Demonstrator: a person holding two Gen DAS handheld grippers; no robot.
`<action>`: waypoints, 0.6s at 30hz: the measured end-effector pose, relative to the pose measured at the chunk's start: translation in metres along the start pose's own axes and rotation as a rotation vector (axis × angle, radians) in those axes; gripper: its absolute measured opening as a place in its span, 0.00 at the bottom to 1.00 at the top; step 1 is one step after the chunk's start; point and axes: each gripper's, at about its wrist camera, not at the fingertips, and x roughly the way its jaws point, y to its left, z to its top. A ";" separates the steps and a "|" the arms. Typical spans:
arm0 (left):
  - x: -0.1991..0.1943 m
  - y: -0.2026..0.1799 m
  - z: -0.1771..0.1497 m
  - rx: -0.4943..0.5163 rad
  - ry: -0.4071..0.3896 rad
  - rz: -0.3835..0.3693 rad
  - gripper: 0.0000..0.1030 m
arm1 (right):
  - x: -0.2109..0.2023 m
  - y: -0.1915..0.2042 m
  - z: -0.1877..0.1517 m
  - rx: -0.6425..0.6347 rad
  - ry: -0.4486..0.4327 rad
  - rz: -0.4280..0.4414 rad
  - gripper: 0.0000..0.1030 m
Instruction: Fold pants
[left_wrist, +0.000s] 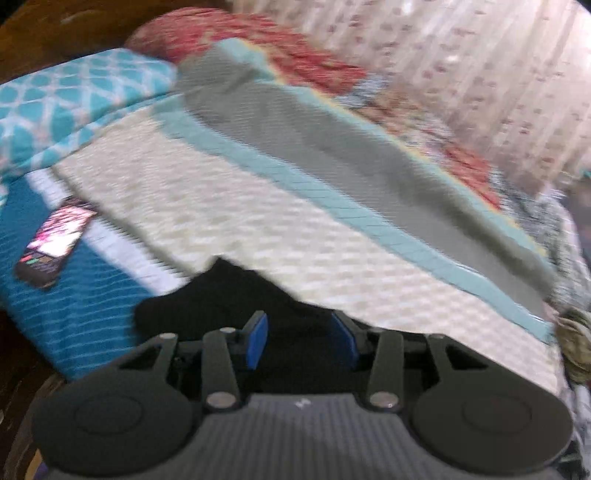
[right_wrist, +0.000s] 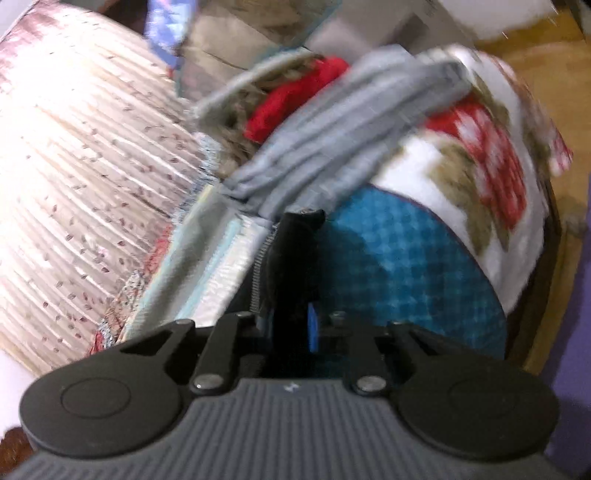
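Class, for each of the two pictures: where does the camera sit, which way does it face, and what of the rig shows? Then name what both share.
Left wrist: on the left gripper, facing along its fingers over the bed to a phone and curtain; blue pads apart, black pants between.
Right wrist: on the right gripper, facing a grey cloth and blue pillow; fingers pinch pants.
Shared: pants, curtain.

Black pants (left_wrist: 221, 295); teal-striped bedspread (left_wrist: 92, 295); blue fingers (left_wrist: 258, 336).
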 end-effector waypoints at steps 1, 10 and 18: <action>0.003 -0.006 -0.001 0.007 0.010 -0.045 0.43 | -0.003 0.014 0.002 -0.036 -0.006 0.024 0.19; 0.066 -0.059 -0.032 0.064 0.233 -0.381 0.49 | 0.020 0.160 -0.040 -0.370 0.184 0.320 0.19; 0.128 -0.071 -0.078 0.098 0.393 -0.424 0.61 | 0.078 0.241 -0.192 -0.635 0.628 0.442 0.17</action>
